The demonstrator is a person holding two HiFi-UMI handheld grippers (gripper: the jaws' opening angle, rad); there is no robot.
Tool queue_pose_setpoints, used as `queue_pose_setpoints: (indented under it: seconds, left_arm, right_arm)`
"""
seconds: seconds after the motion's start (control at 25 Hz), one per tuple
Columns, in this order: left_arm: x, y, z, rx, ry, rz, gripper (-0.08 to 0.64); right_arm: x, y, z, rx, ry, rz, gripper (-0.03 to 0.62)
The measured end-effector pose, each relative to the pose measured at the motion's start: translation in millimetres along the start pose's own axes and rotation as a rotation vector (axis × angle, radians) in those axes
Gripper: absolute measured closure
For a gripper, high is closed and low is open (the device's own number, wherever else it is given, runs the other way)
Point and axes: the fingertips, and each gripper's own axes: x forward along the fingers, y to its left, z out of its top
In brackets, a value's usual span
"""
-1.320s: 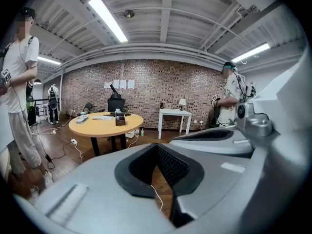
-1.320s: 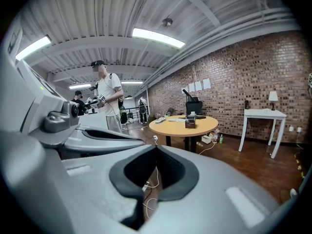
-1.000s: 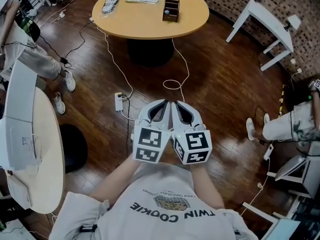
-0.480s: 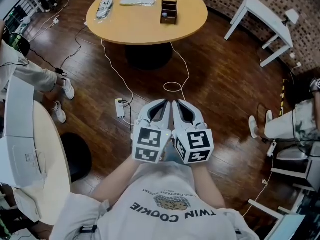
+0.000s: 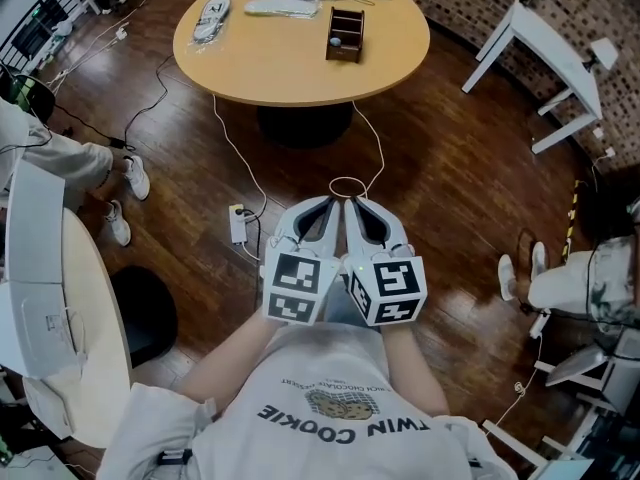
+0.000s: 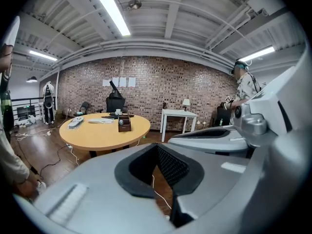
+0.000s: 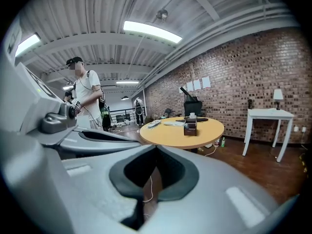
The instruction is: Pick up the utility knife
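The left hand-held gripper and right hand-held gripper were both shut with nothing in them. They were pressed side by side in front of the chest, aimed at the round tabletop. That looked like a carry pose for walking over, since nothing was in reach. I honestly couldn't pick out the knife. My guess is it sat among the small stuff at the tabletop's far edge, well apart from both. Versus a second earlier the pose was the same, but the cable loop on the floor was nearer the tips, so the person had closed in.
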Motion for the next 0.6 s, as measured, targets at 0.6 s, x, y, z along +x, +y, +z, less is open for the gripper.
queue_pose_setpoints:
  seconds: [0.6]
  left_arm:
    - [137, 12, 56, 0.001, -0.004, 0.097, 0.554]
  right_arm:
    - [81, -120, 40, -0.017, 0.010, 0.098, 0.591]
